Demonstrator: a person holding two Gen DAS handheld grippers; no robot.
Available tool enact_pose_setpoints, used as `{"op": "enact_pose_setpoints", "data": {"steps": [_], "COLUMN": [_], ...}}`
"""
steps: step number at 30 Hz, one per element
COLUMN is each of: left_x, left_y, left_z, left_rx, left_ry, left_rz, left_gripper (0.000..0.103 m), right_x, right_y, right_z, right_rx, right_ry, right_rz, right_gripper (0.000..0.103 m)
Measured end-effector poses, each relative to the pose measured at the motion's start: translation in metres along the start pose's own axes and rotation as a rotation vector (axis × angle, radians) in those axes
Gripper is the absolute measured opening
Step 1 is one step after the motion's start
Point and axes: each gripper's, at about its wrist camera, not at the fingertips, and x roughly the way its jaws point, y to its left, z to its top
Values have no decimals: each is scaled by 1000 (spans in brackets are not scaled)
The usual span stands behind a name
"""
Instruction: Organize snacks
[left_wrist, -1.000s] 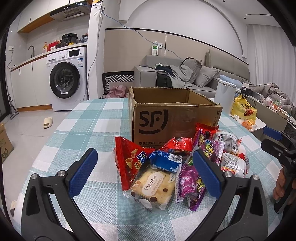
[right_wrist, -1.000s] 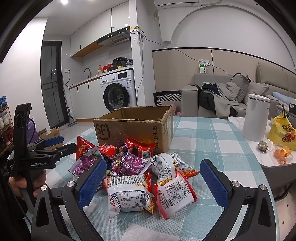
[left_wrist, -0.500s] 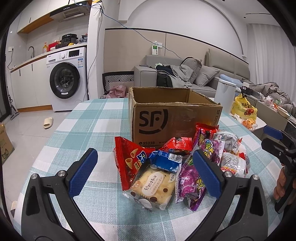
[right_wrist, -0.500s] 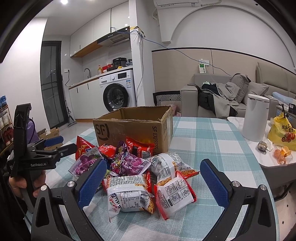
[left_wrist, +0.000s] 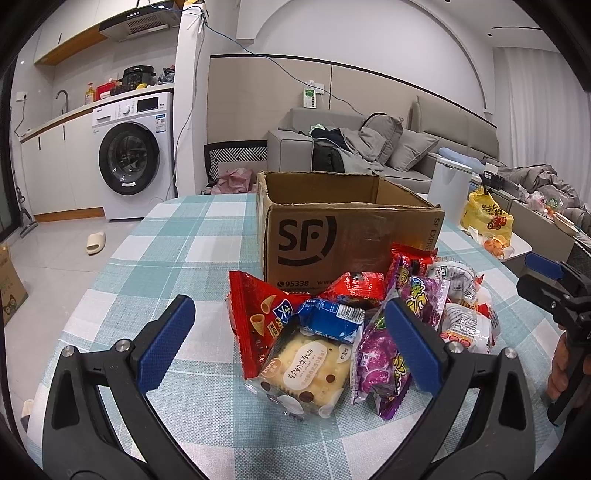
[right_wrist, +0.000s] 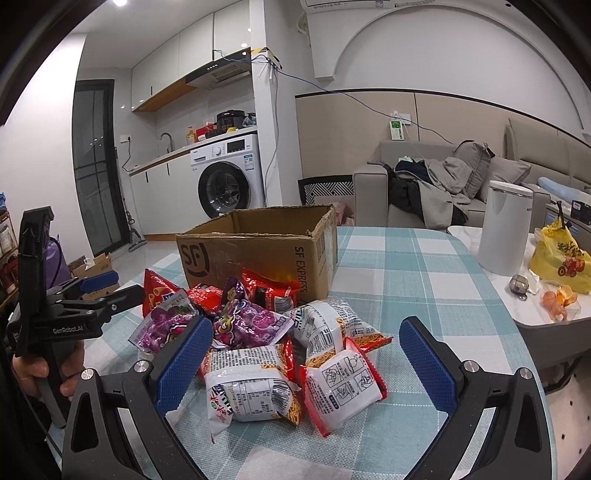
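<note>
A pile of bright snack bags (left_wrist: 354, 332) lies on the blue and white checked tabletop (left_wrist: 177, 254), right in front of the open brown cardboard box (left_wrist: 347, 236). The left gripper (left_wrist: 290, 343) hangs above the near bags with its blue fingers (left_wrist: 164, 345) wide apart, holding nothing. The right gripper (right_wrist: 306, 365) is wide open too, above the white noodle packs (right_wrist: 251, 387). A white bin (right_wrist: 504, 225) stands well apart from the pile.

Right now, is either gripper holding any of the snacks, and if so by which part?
Nothing is held. The left gripper and right gripper are both open above the snacks, with no packet clamped between the pads.
</note>
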Motion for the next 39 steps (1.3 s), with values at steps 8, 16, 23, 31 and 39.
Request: {"op": "enact_pose_setpoints", "data": {"steps": [8, 16, 23, 31, 39], "left_x": [1, 1, 6, 15, 21], "left_y": [-2, -1, -1, -3, -4], "left_z": [2, 2, 2, 3, 2], "left_rx": [-3, -3, -14, -11, 0], "left_ry": [20, 22, 47, 87, 127], "left_rz": [-1, 1, 1, -5, -32], "left_gripper": [102, 102, 102, 102, 102], "right_x": [7, 12, 16, 27, 39], "right_y": [-2, -6, -11, -14, -25], "right_z": [1, 1, 0, -1, -4], "right_rx": [17, 37, 53, 53, 64], "right_ry": [27, 43, 62, 126, 201], "right_rz": [-15, -25, -25, 17, -44], "right_gripper": [103, 103, 103, 103, 103]}}
